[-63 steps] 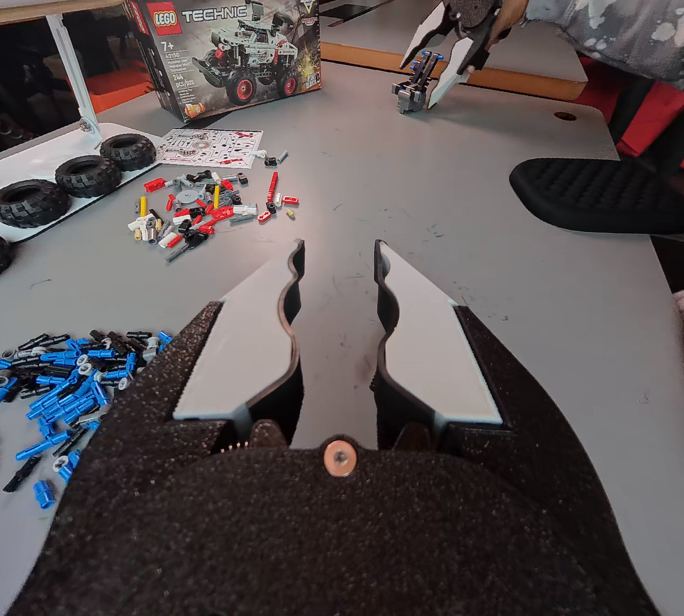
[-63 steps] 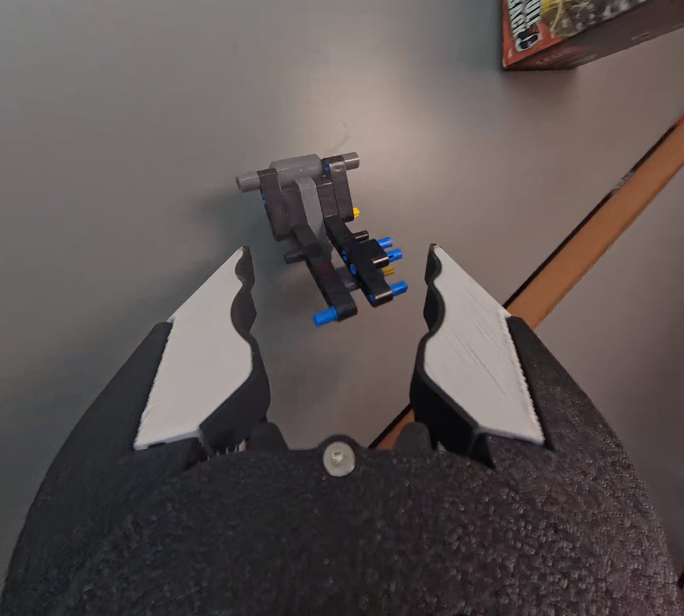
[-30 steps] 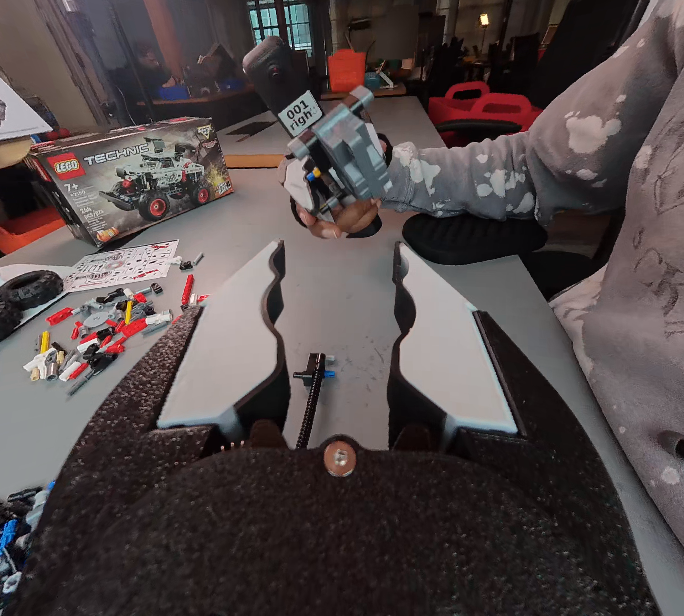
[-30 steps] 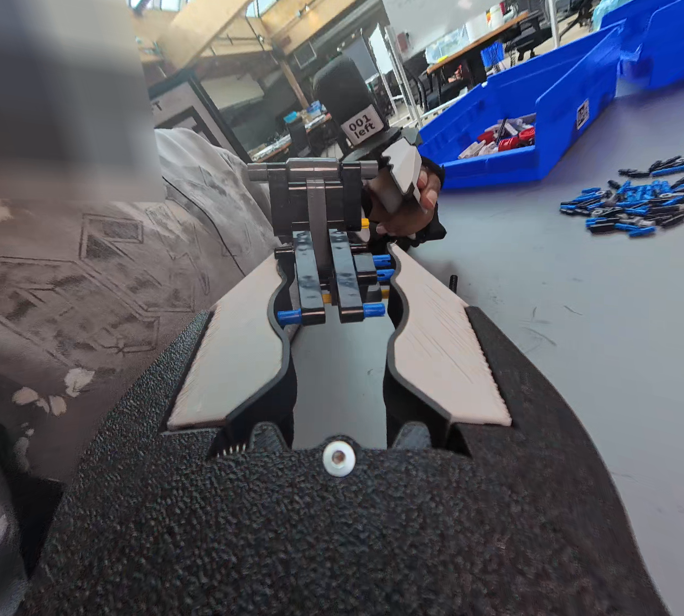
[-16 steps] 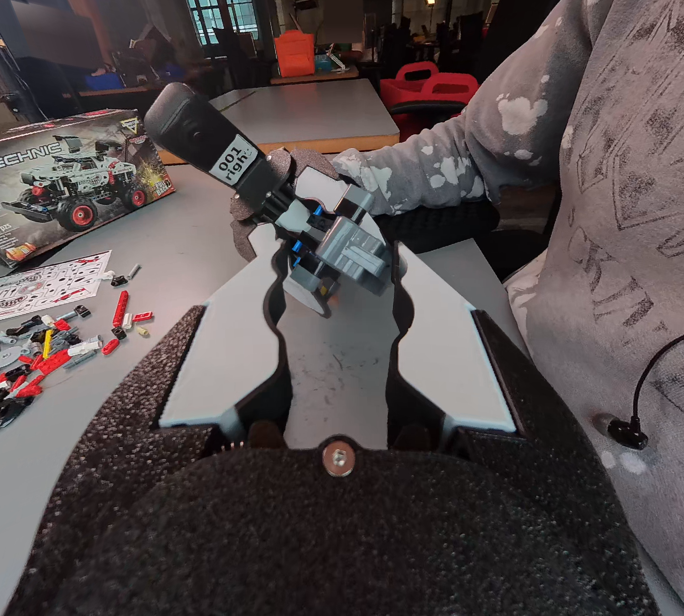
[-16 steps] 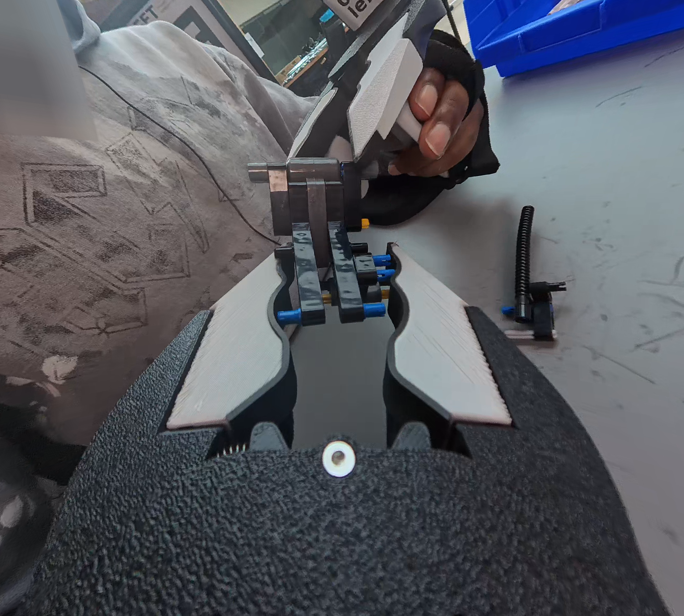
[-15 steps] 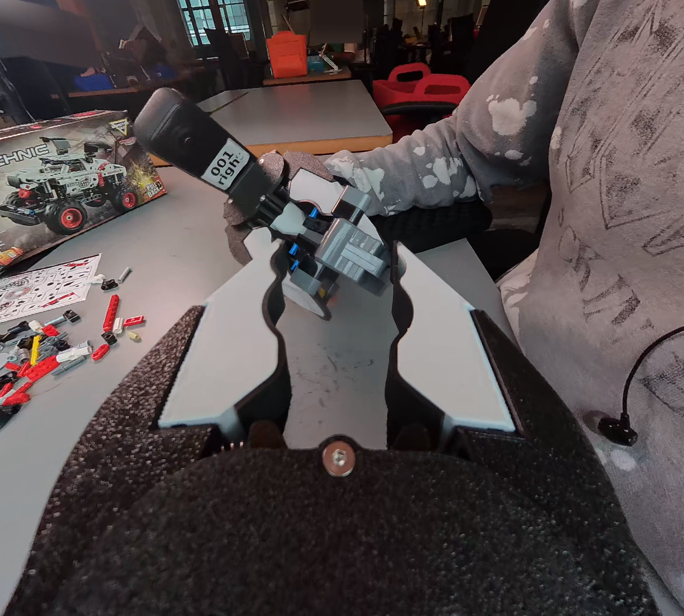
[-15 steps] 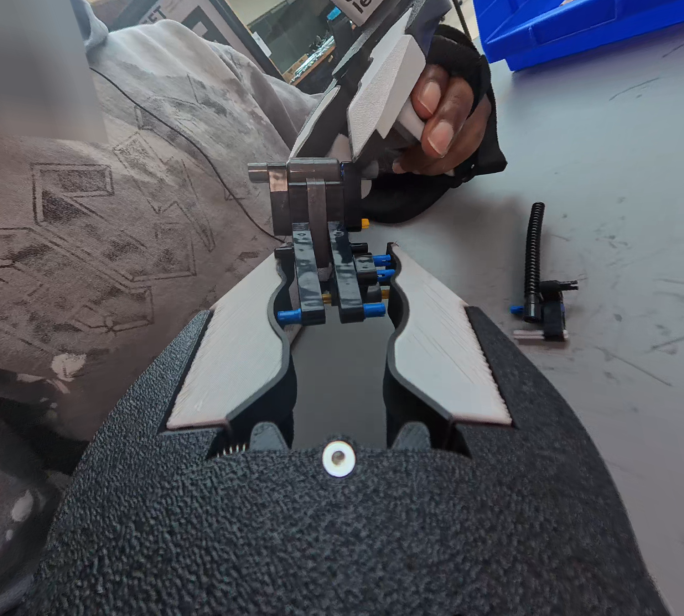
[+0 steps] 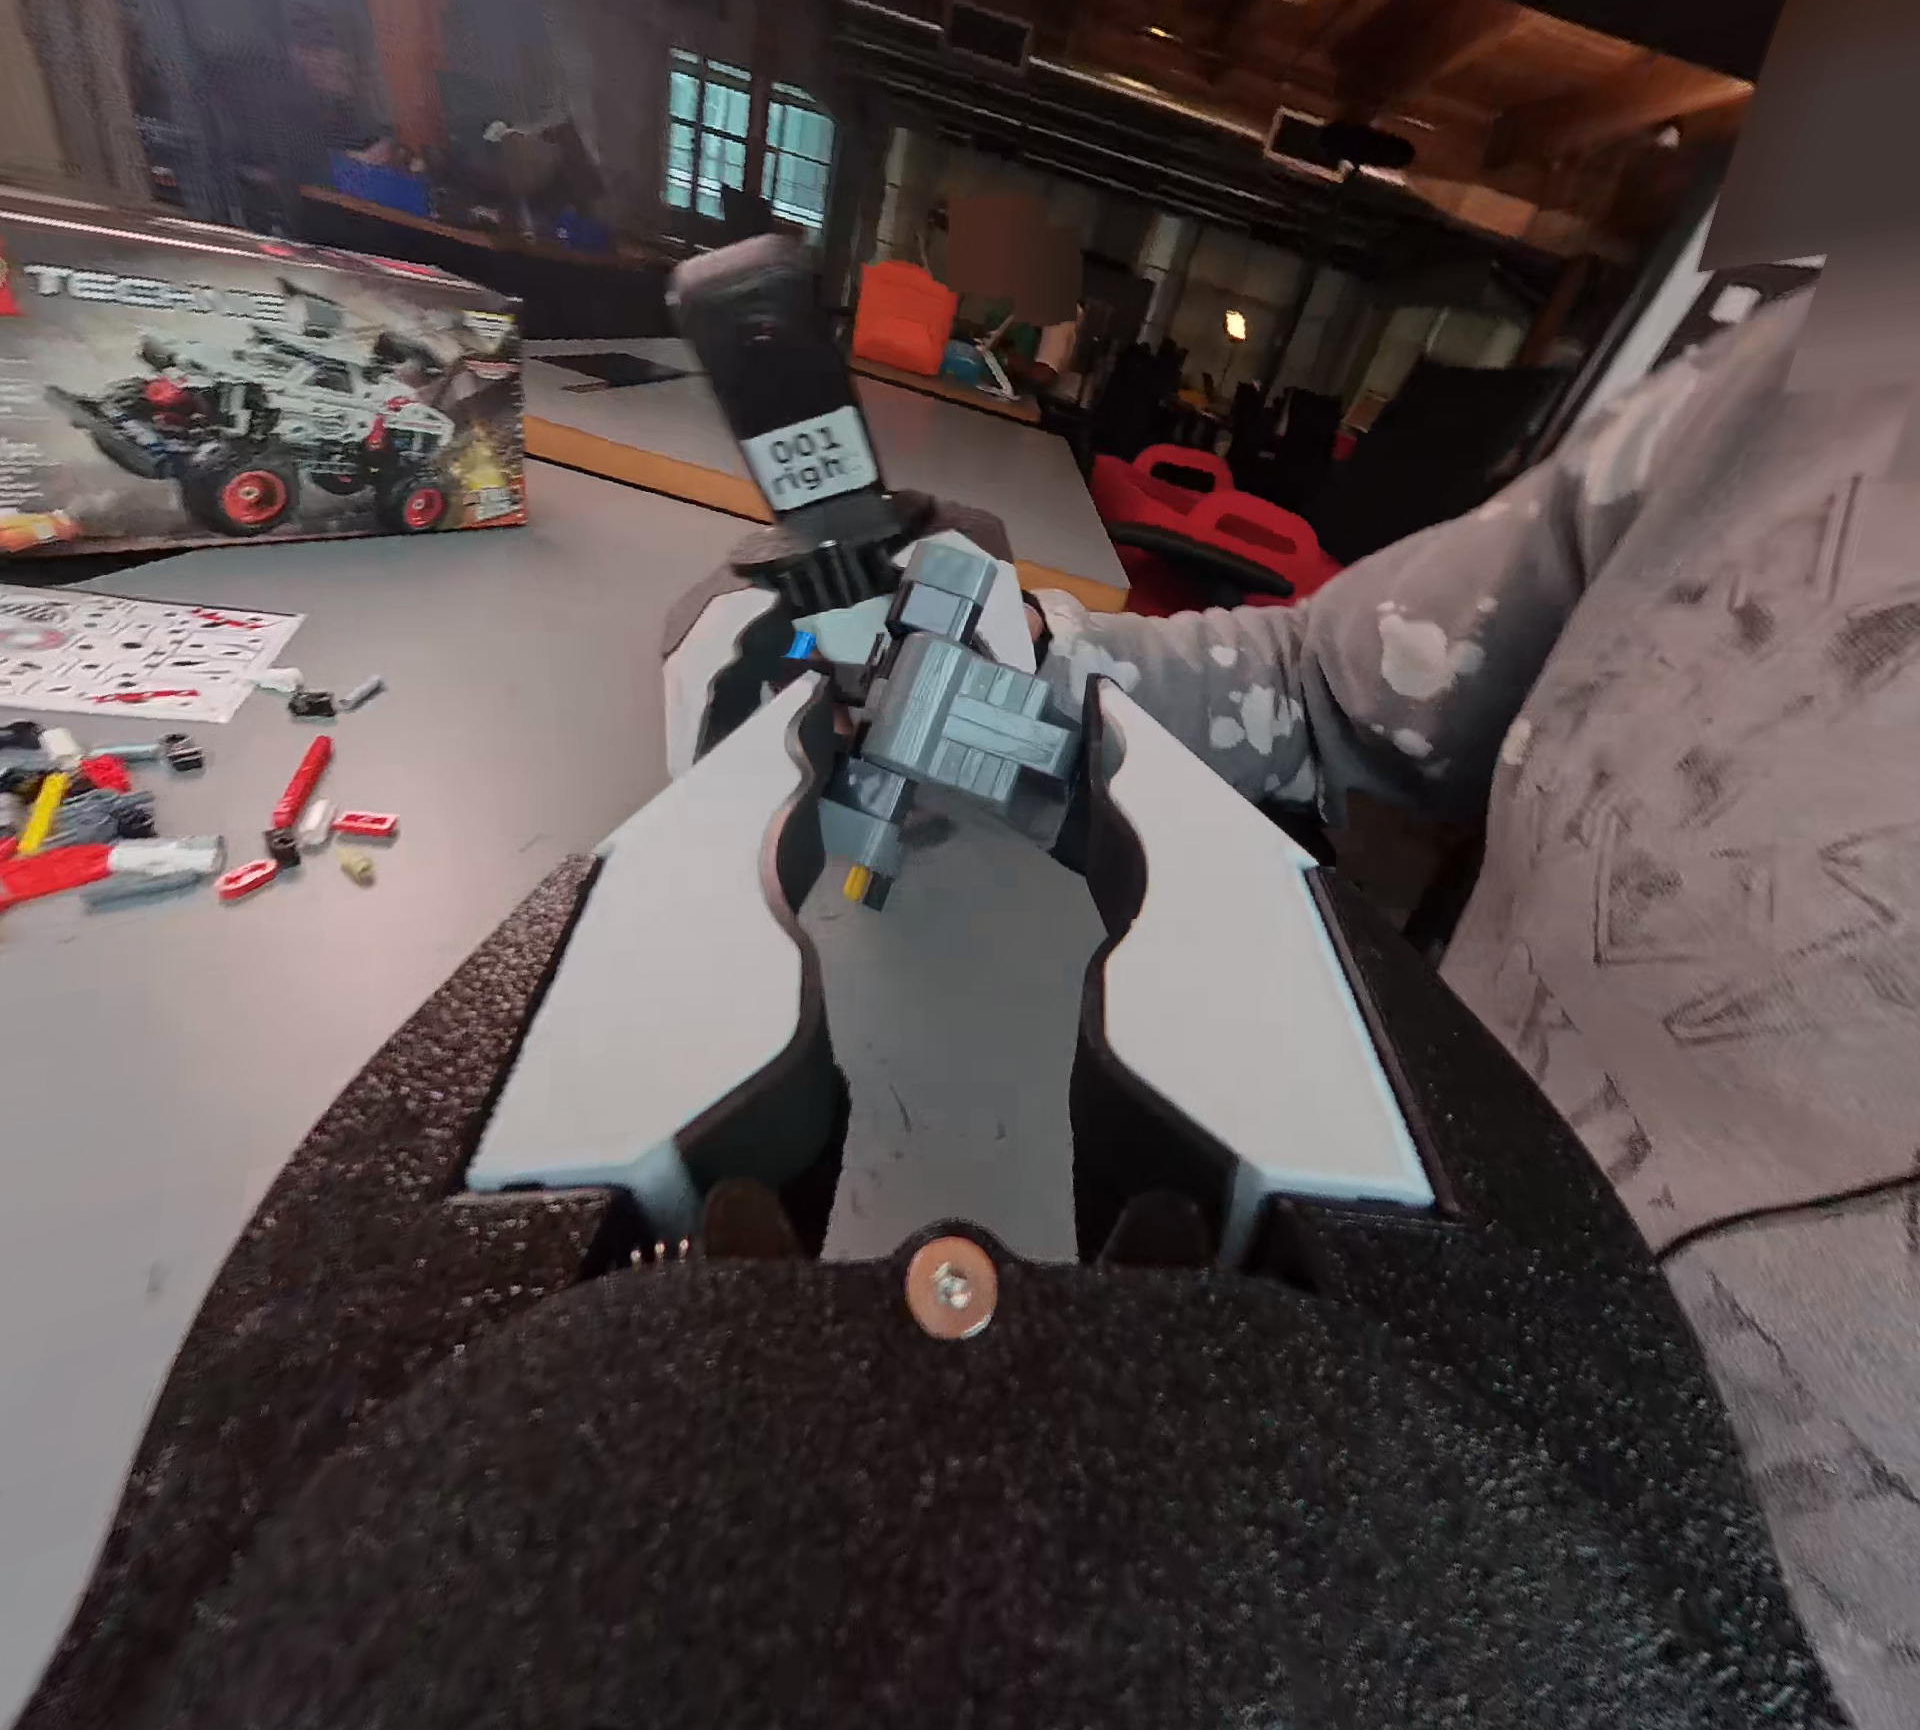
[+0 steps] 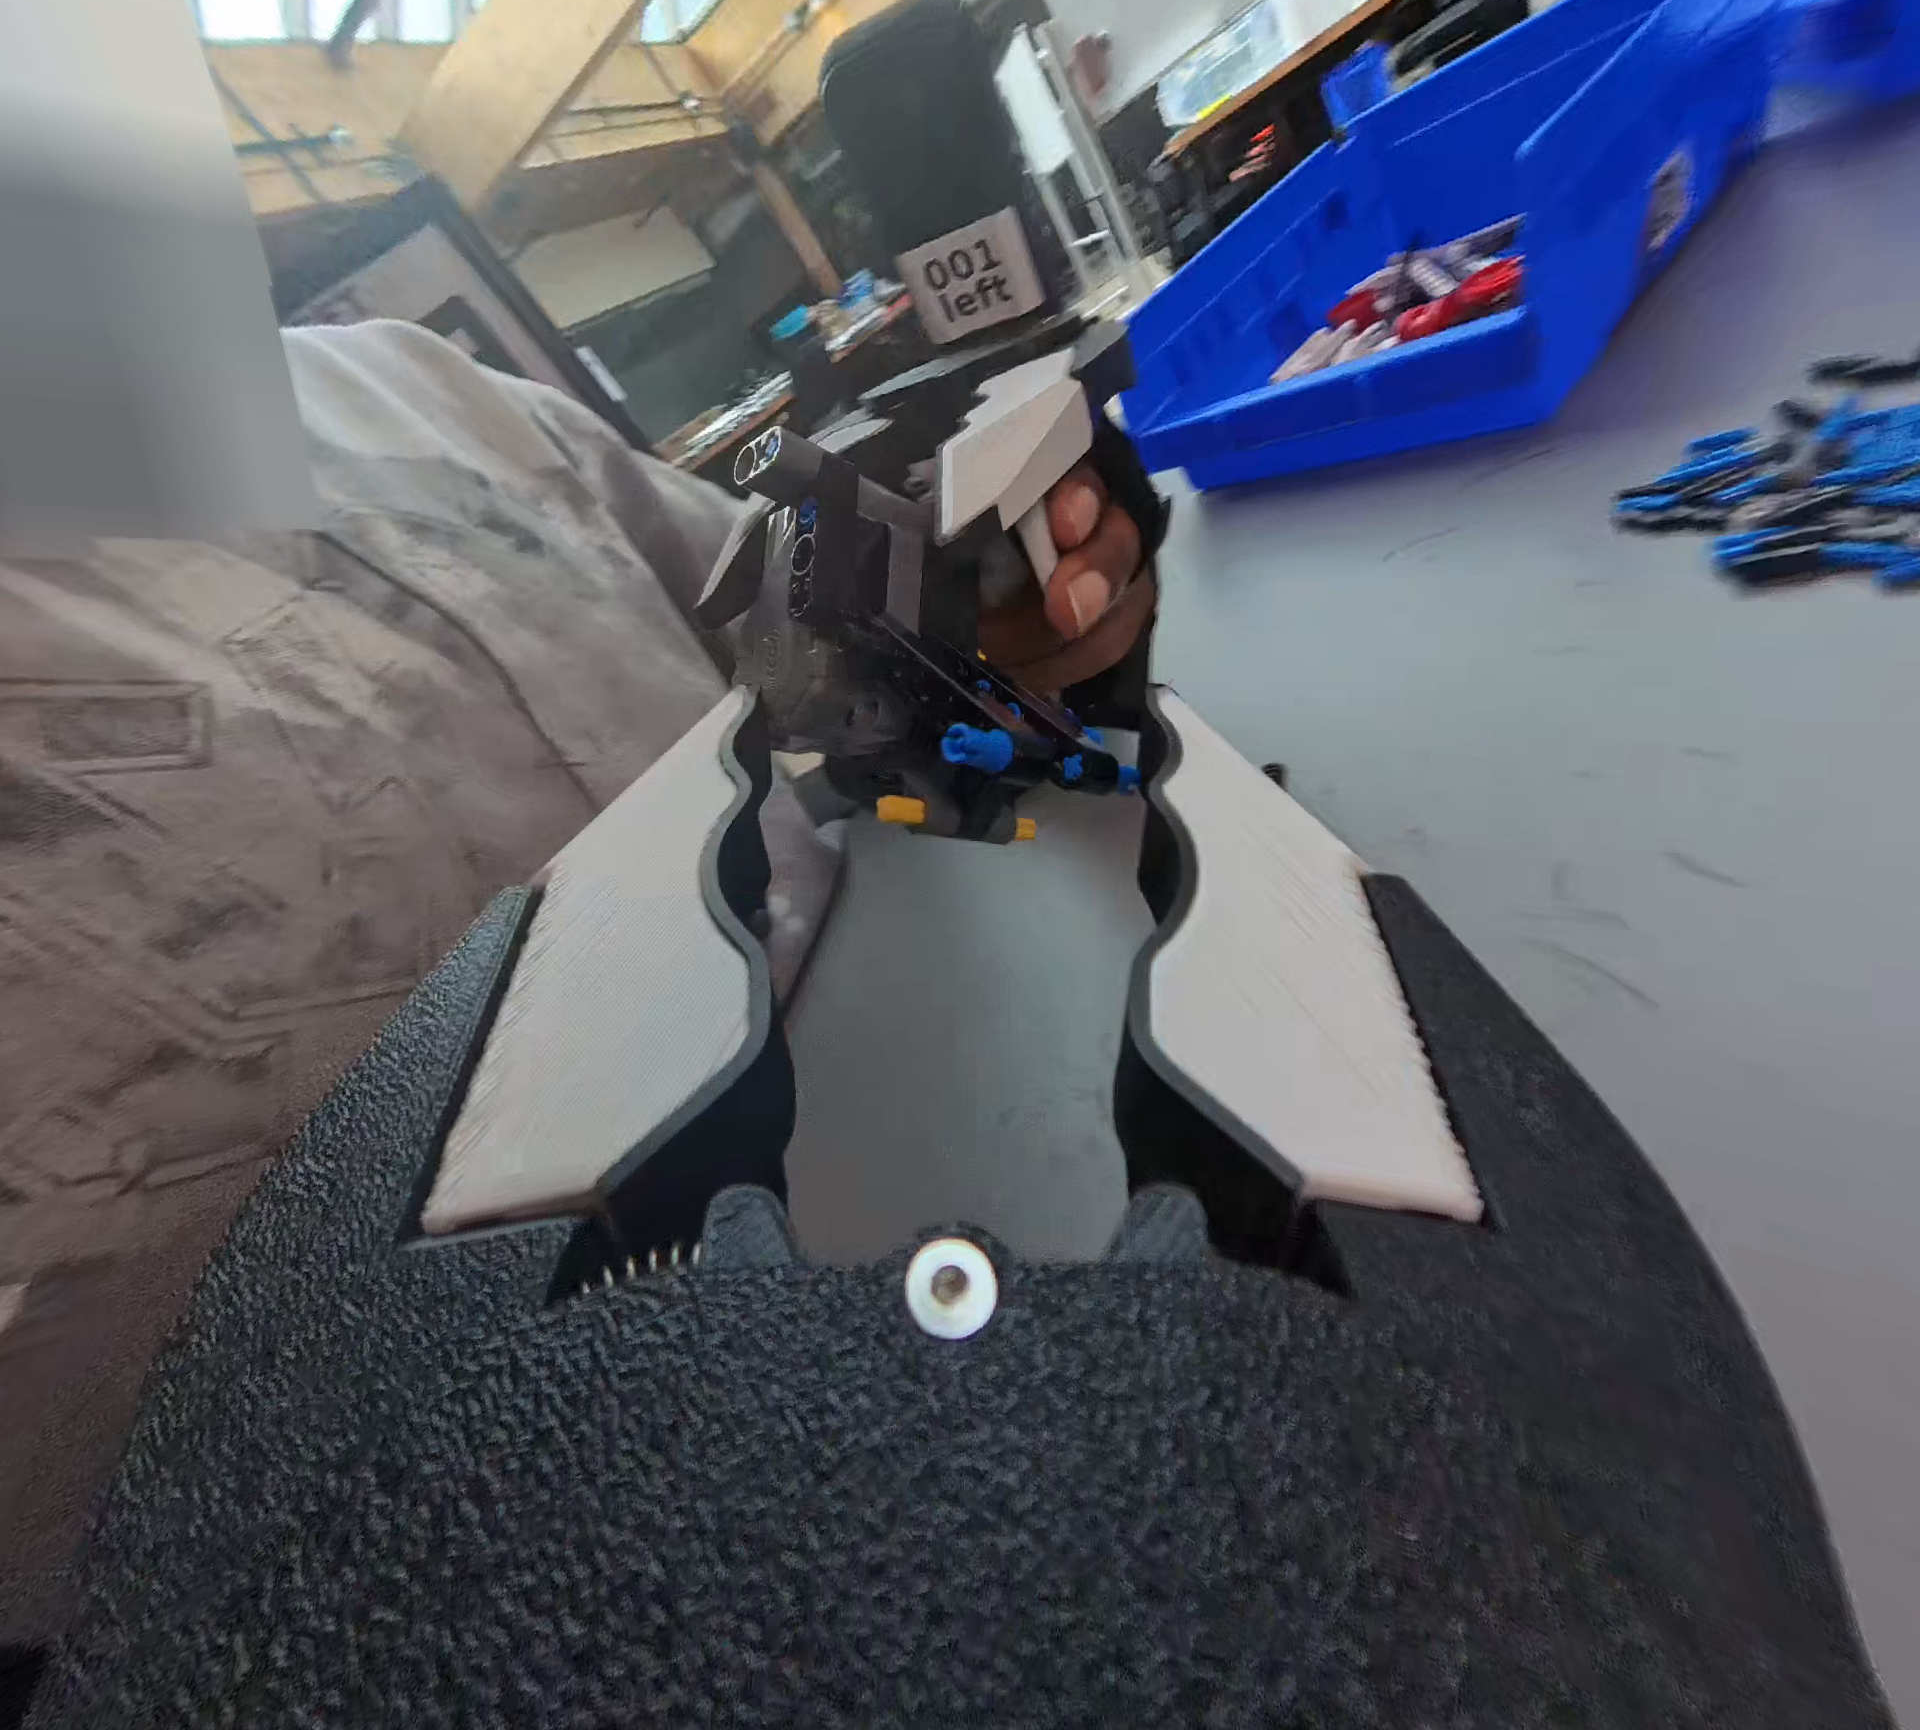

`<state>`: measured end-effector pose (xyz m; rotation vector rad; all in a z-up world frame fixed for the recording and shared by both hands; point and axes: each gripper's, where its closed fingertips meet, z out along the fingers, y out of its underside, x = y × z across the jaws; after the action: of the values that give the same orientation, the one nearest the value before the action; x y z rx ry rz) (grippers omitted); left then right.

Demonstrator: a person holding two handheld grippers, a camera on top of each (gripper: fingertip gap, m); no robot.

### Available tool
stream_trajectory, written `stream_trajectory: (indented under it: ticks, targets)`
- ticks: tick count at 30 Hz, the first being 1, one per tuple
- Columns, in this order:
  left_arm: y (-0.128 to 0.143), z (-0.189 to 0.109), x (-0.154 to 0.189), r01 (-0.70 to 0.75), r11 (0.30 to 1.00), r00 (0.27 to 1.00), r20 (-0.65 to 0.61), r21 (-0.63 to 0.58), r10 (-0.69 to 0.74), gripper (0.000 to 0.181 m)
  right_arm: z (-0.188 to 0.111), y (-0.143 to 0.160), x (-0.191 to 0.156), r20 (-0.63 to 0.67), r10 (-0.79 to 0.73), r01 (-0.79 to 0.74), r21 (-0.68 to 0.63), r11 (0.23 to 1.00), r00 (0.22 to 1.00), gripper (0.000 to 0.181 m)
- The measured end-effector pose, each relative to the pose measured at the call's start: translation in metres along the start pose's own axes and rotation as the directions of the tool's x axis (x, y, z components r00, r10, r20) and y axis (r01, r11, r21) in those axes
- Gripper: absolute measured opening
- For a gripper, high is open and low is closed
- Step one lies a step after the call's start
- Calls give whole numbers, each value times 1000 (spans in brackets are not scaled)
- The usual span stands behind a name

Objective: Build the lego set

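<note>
The left hand-held gripper has its fingers around the grey block of the partly built lego assembly, apparently pressed on both sides, while the right hand-held gripper meets it head-on, its fingers standing wider at the assembly's black beams and blue pins; whether those fingers press on the piece or only flank it cannot be told from the blurred view. The assembly is held in the air above the grey desk, between the two tools, close to the person's grey sleeve. The risk lies in this handover: if one tool lets go before the other has a firm hold, the piece could drop to the desk or into the lap, and a squeeze on the protruding pins might pop them loose. A twist between the tools could also pry the beams apart. Loose parts, the sticker sheet and the box lie well clear to the left.
</note>
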<state>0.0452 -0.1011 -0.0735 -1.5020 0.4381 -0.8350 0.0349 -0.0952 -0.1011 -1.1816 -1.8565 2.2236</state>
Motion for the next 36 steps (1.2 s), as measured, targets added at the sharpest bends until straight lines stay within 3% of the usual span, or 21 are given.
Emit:
stream_trajectory:
  ticks: [3, 5, 9, 12, 14, 17, 22, 28, 31, 33, 36]
  targets:
    - [-10, -17, -45, 189, 977, 966, 162, 104, -204, 46, -25, -32, 30, -317, -213, 249, 77, 965, 924, 71]
    - [-12, -31, -74, 353, 911, 893, 214, 212, -396, 38, -38, -43, 39, -492, -395, 439, -28, 898, 776, 68]
    - [-8, -39, -101, 622, 699, 719, 96, 352, -688, 38, -16, -35, 40, -560, -679, 630, -323, 707, 475, 58]
    - [4, -30, -103, 632, 707, 707, 138, 318, -694, 38, -6, -16, 68, -570, -746, 579, -496, 647, 345, 62]
    - [3, -30, -107, 624, 700, 699, 154, 347, -699, 38, 0, -14, 71, -584, -727, 579, -470, 666, 363, 56]
    - [1, -32, -111, 656, 641, 658, 114, 398, -745, 38, 1, -25, 70, -625, -719, 607, -454, 652, 305, 44]
    - [7, -31, -117, 704, 552, 586, 74, 447, -807, 38, 5, -20, 77, -652, -668, 552, -429, 715, 358, 57]
    - [11, -28, -120, 720, 495, 539, 56, 487, -840, 38, 7, -26, 83, -675, -705, 556, -507, 658, 219, 48]
    - [10, -29, -121, 717, 494, 541, 54, 492, -839, 37, 8, -25, 85, -665, -731, 553, -557, 620, 150, 27]
    - [10, -29, -120, 709, 513, 554, 68, 484, -830, 37, 7, -25, 85, -661, -732, 558, -548, 623, 167, 27]
    - [4, -30, -116, 701, 545, 593, 49, 461, -804, 42, 4, -27, 82, -675, -676, 557, -453, 696, 296, 26]
